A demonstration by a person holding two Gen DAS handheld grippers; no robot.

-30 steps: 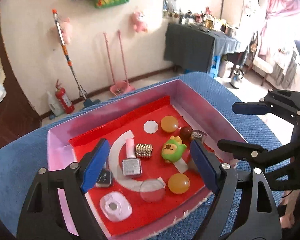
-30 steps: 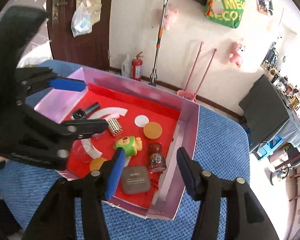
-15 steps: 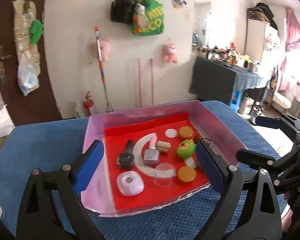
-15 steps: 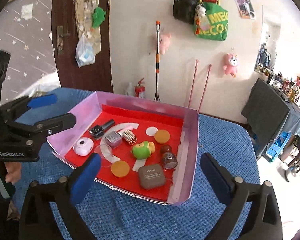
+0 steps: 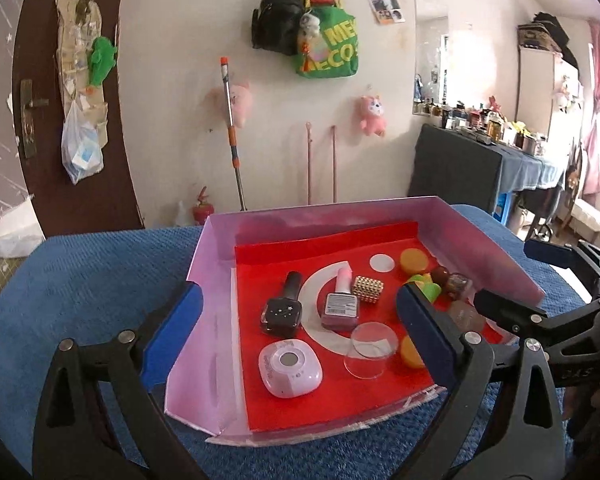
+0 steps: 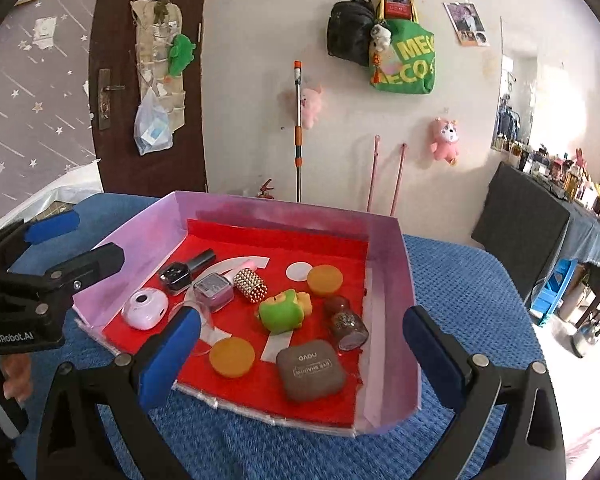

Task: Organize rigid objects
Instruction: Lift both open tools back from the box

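Observation:
A pink-walled tray [image 5: 216, 256] with a red floor sits on a blue cloth. Inside lie a black bottle [image 5: 282, 312], a pink bottle [image 5: 340, 308], a gold studded cylinder [image 5: 367, 289], a white round device [image 5: 290, 368], a clear disc [image 5: 370, 350], a green toy [image 6: 282, 312], two orange discs [image 6: 232, 356], a brown glitter bottle [image 6: 346, 322] and a grey case [image 6: 310, 370]. My left gripper [image 5: 296, 332] hovers before the tray's near left corner, its jaws opening and holding nothing. My right gripper [image 6: 300, 356] stands wide open at the near right side, also holding nothing.
The blue cloth [image 5: 80, 280] covers the table all around the tray. A dark-draped table [image 5: 460, 172] crowded with small items stands at the back right. A mop, bags and plush toys hang on the far wall. A hand [image 6: 16, 376] holds the left gripper.
Both grippers have drawn back from over the tray and levelled out. The right jaws opened wide, and the left jaws widened too. Nothing in the tray has moved.

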